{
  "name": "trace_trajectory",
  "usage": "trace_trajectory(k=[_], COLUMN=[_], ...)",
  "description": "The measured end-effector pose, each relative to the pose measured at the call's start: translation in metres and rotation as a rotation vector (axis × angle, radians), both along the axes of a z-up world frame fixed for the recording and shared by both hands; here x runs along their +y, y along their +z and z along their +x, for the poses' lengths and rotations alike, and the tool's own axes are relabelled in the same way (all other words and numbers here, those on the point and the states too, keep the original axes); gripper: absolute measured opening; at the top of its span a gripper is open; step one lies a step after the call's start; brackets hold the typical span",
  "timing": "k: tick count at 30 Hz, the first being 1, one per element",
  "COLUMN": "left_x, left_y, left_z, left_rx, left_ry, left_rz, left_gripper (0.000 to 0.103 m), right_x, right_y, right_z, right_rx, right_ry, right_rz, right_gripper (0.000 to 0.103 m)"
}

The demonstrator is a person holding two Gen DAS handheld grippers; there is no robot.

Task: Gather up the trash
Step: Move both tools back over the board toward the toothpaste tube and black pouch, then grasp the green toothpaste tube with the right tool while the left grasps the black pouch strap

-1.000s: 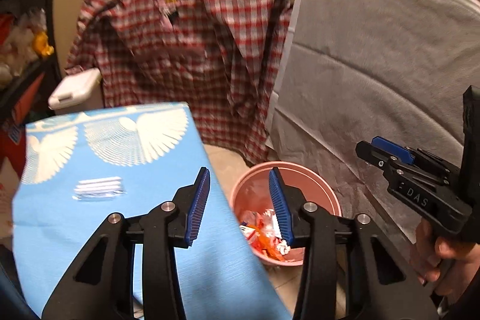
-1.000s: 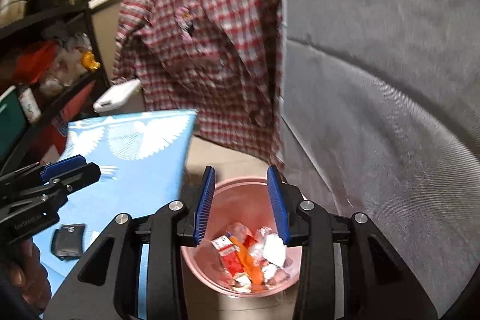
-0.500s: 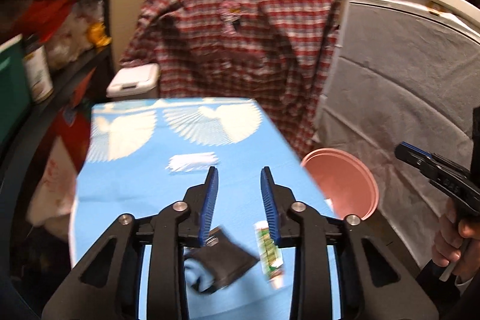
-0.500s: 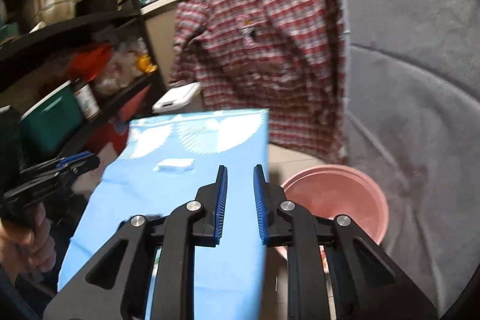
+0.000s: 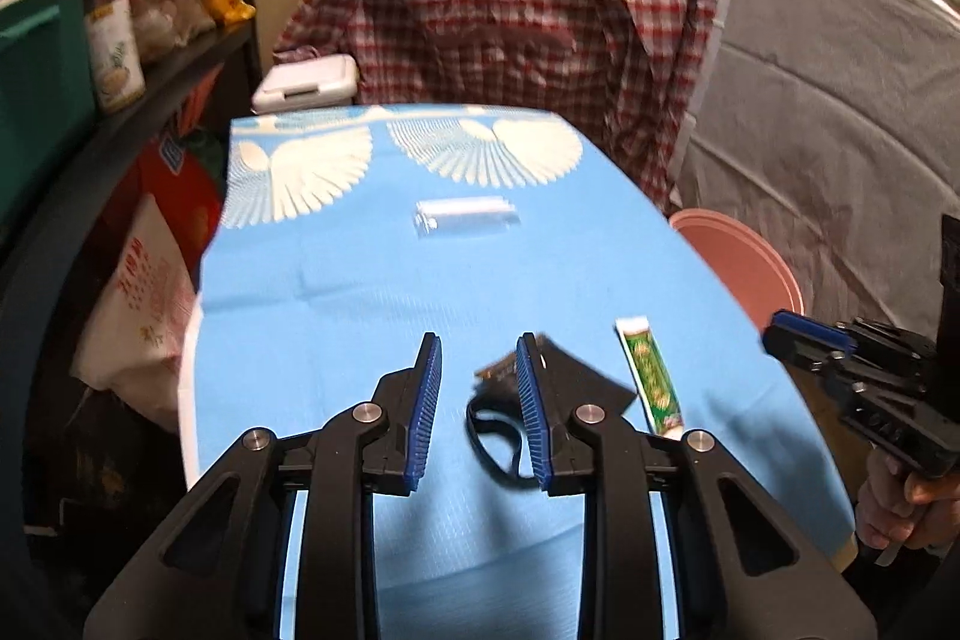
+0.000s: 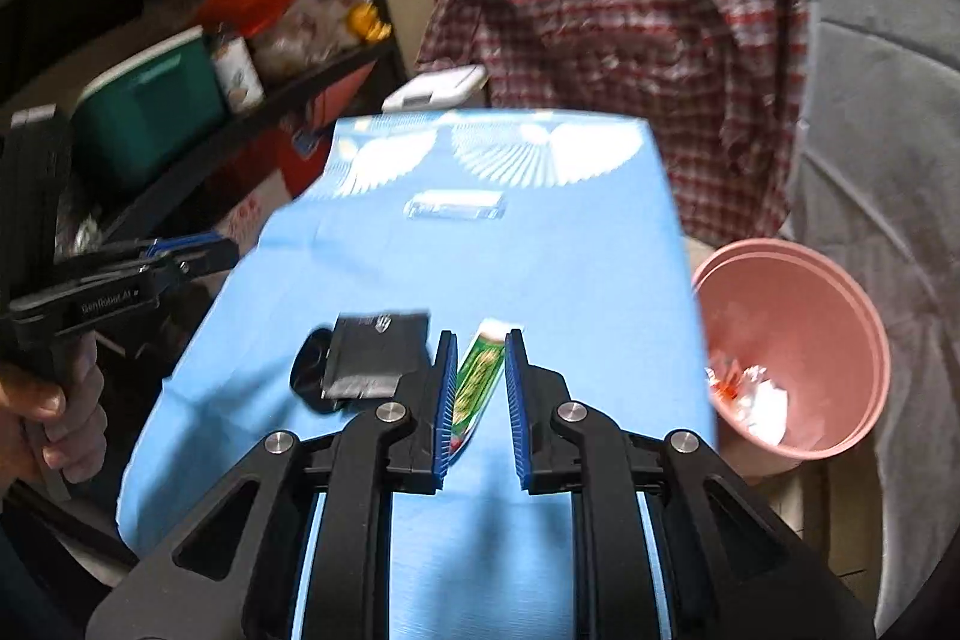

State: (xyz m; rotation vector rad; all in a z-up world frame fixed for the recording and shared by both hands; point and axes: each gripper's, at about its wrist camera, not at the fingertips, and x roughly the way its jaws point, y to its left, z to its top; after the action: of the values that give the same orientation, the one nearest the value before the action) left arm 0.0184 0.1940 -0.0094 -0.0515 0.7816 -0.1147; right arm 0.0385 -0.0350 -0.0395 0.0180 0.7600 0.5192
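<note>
A green snack wrapper (image 6: 477, 379) lies on the blue tablecloth (image 6: 540, 268); it also shows in the left wrist view (image 5: 651, 376). My right gripper (image 6: 478, 382) is open, above the table, its jaws either side of the wrapper. A clear plastic wrapper (image 5: 465, 218) lies farther back (image 6: 454, 207). My left gripper (image 5: 477, 385) is open and empty, just left of a black pouch (image 5: 567, 382) with a strap. The pink bin (image 6: 798, 340) with trash in it stands on the floor to the table's right.
A red plaid shirt (image 5: 510, 4) hangs behind the table. Shelves with a green box (image 6: 147, 106) and bags stand at the left. A grey cover (image 5: 840, 112) is at the right. A white lidded box (image 5: 306, 83) sits beyond the table's far edge.
Both grippers have swung left from over the pink bin to above the table. The right gripper now frames the green wrapper; the left sits by the black pouch.
</note>
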Motion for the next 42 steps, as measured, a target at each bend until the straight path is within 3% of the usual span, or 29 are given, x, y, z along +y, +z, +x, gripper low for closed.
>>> trace_trajectory(k=[4, 6, 8, 12, 26, 28, 32, 35, 42], left_x=[-0.005, -0.006, -0.009, -0.012, -0.027, -0.024, -0.020, -0.016, -0.006], left_y=[-0.018, -0.027, -0.037, -0.053, -0.085, -0.086, -0.086, -0.085, -0.070], left_z=[-0.002, -0.001, -0.003, -0.003, 0.020, 0.024, 0.029, 0.031, 0.031], left_rx=[0.039, 0.070, 0.085, 0.130, 0.192, 0.196, 0.206, 0.215, 0.191], left_ry=[-0.073, -0.110, -0.135, -0.184, -0.202, -0.194, -0.179, -0.158, -0.089], left_rz=[0.004, -0.006, 0.015, 0.024, 0.075, 0.067, 0.055, 0.071, 0.071], left_gripper=[0.027, 0.043, 0.052, 0.060, 0.061, 0.059, 0.026, 0.016, 0.013], right_x=[0.014, 0.017, 0.020, 0.028, 0.043, 0.044, 0.039, 0.032, 0.015], right_y=[-0.021, -0.029, -0.035, -0.046, -0.068, -0.068, -0.068, -0.066, -0.054], right_z=[0.006, 0.010, 0.013, 0.019, 0.027, 0.026, 0.028, 0.030, 0.031], right_rx=[0.065, 0.088, 0.109, 0.136, 0.158, 0.148, 0.142, 0.158, 0.154], right_ry=[0.024, 0.025, 0.028, 0.038, 0.038, 0.036, 0.027, 0.019, 0.007], right_rz=[-0.025, -0.034, -0.042, -0.068, -0.154, -0.168, -0.180, -0.148, -0.084], right_gripper=[0.025, 0.032, 0.035, 0.037, 0.035, 0.032, 0.018, 0.015, 0.011])
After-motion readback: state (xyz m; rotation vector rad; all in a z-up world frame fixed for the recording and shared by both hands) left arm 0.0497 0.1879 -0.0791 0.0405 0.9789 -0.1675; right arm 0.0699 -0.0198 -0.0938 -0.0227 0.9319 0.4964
